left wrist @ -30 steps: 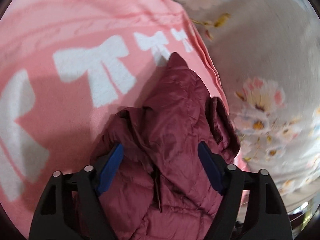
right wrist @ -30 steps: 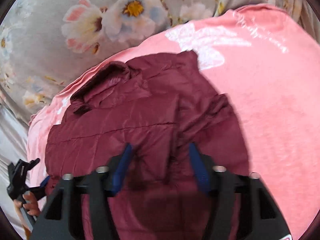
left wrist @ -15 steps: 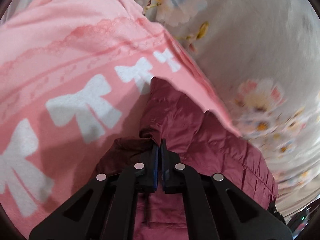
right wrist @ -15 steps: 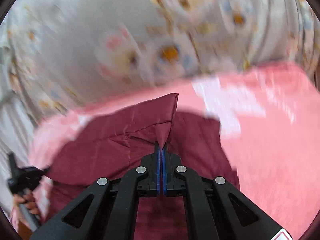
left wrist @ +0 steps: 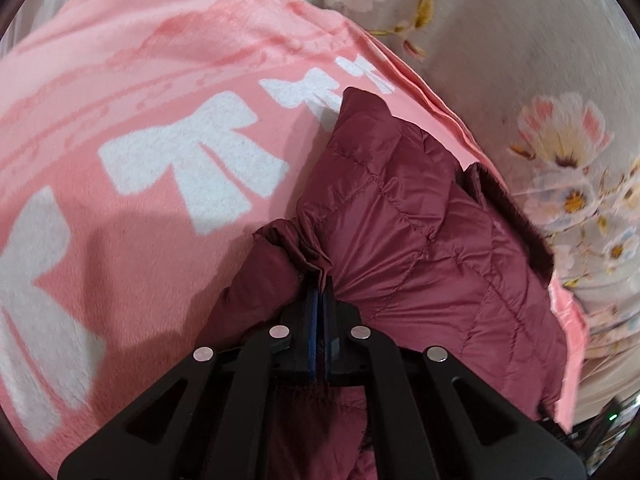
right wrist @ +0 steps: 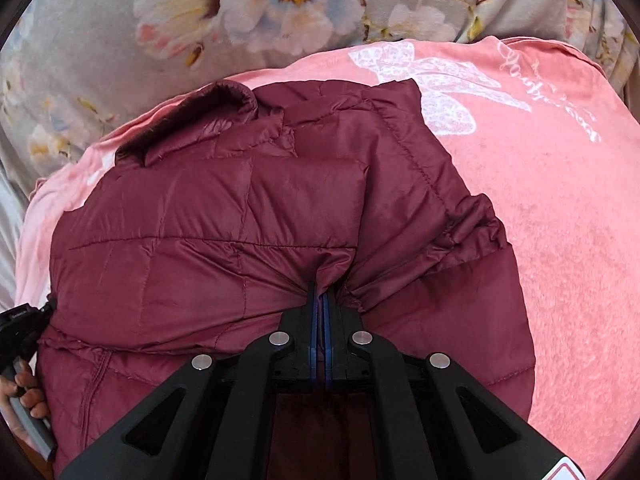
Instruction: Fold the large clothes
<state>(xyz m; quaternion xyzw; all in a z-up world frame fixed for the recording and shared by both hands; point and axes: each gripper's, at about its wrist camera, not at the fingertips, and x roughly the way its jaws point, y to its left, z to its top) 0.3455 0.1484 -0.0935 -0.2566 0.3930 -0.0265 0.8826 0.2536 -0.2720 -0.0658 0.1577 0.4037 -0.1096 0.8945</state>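
Both tools, left tool (left wrist: 319,280) and right tool (right wrist: 320,292), apparently pinch jacket (right wrist: 248,216) folds.

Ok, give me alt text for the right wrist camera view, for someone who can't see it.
The right gripper, its jaws closed, pinches a bunched fold of a dark maroon quilted puffer jacket spread on a pink fleece blanket with white print. A grey floral bedsheet lies beyond, and the left gripper shows at the jacket's left edge.

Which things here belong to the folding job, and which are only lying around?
For the job:
- dark red quilted puffer jacket
- left gripper, shut on it
- right gripper, shut on it

Only there:
- pink fleece blanket with white bows under the jacket
- grey flowered bedsheet
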